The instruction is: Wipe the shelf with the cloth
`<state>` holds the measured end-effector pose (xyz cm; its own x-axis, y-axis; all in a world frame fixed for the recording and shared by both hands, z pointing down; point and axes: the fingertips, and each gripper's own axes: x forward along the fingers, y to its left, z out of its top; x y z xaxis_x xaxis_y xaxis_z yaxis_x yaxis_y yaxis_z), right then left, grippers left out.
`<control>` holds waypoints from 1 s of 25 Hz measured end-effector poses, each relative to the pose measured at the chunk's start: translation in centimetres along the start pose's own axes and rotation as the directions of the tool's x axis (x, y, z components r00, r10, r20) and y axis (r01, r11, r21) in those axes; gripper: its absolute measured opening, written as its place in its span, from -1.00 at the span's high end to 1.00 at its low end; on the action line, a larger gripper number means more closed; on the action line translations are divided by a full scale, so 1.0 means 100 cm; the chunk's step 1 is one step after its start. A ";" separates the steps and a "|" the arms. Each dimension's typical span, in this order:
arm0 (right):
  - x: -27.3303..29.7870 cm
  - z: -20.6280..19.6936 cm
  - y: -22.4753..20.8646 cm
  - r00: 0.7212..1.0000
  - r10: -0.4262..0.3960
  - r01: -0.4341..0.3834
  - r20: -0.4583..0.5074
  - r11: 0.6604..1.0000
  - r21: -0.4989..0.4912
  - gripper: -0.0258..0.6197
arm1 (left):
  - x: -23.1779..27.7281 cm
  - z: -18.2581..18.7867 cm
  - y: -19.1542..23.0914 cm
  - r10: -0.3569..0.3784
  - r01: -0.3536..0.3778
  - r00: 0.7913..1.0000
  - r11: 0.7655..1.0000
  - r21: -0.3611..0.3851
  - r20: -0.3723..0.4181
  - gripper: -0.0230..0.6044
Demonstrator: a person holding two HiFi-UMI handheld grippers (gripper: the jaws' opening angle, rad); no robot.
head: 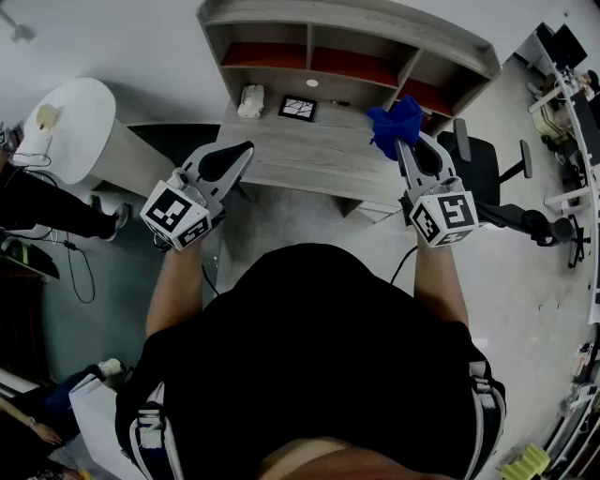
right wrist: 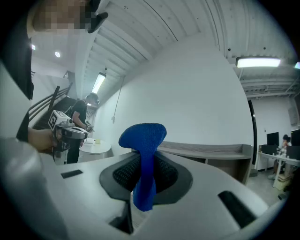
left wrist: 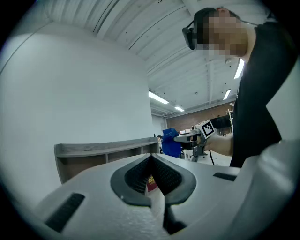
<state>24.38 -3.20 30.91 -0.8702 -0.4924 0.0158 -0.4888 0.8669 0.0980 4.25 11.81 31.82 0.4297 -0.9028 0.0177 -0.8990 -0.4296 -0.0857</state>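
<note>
Cloth (head: 396,127) sits clamped in the right gripper (head: 405,146) above the right edge of the shelf (head: 319,157); the left gripper (head: 246,150) is closed, empty.

The cloth (head: 396,125) hides part of the shelf (head: 356,26).

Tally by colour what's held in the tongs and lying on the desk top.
Blue: 1, the cloth pinched in the right tongs
White: 1, a crumpled item on the desk top
Black with white lines: 1, a flat square tile
Total: 3
</note>
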 end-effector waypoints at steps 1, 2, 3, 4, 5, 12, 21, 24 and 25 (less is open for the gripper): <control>0.000 -0.001 -0.002 1.000 0.001 -0.001 0.003 1.000 0.002 0.76 | 0.003 0.000 0.000 -0.002 0.002 1.000 1.000 0.004 -0.001 0.87; 0.000 -0.001 -0.005 1.000 0.002 -0.002 0.005 1.000 0.004 0.76 | 0.007 0.000 0.001 -0.003 0.003 1.000 1.000 0.008 -0.001 0.87; 0.001 -0.002 -0.008 1.000 0.002 -0.002 0.006 1.000 0.005 0.76 | 0.010 0.001 0.001 -0.001 0.001 1.000 1.000 0.011 -0.001 0.87; 0.001 -0.002 -0.011 1.000 0.002 -0.002 0.006 1.000 0.006 0.75 | 0.013 0.001 0.001 0.002 -0.002 1.000 1.000 0.013 -0.001 0.87; 0.001 -0.003 -0.015 1.000 0.002 -0.002 0.004 1.000 0.007 0.75 | 0.015 0.001 0.001 0.005 -0.005 1.000 1.000 0.014 0.001 0.87; 0.005 -0.013 -0.038 1.000 0.031 -0.030 -0.002 0.998 0.056 0.75 | 0.039 -0.003 -0.005 0.004 -0.003 1.000 1.000 0.014 -0.017 0.87; 0.009 -0.020 -0.066 0.997 0.072 -0.072 0.001 0.993 0.096 0.75 | 0.071 -0.003 -0.012 0.009 -0.008 1.000 1.000 0.021 -0.028 0.87; 0.010 -0.024 -0.076 0.997 0.077 -0.075 -0.008 0.992 0.102 0.75 | 0.082 -0.005 -0.014 0.012 -0.012 0.999 1.000 0.011 -0.031 0.87; 0.010 -0.025 -0.080 0.997 0.078 -0.077 -0.008 0.992 0.105 0.75 | 0.086 -0.006 -0.015 0.012 -0.012 0.999 1.000 0.010 -0.031 0.87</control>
<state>27.57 -10.83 32.66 -0.9052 -0.4238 0.0316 -0.4242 0.9055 -0.0081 9.23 4.67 32.65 0.4160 -0.9081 0.0476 -0.9030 -0.4187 -0.0963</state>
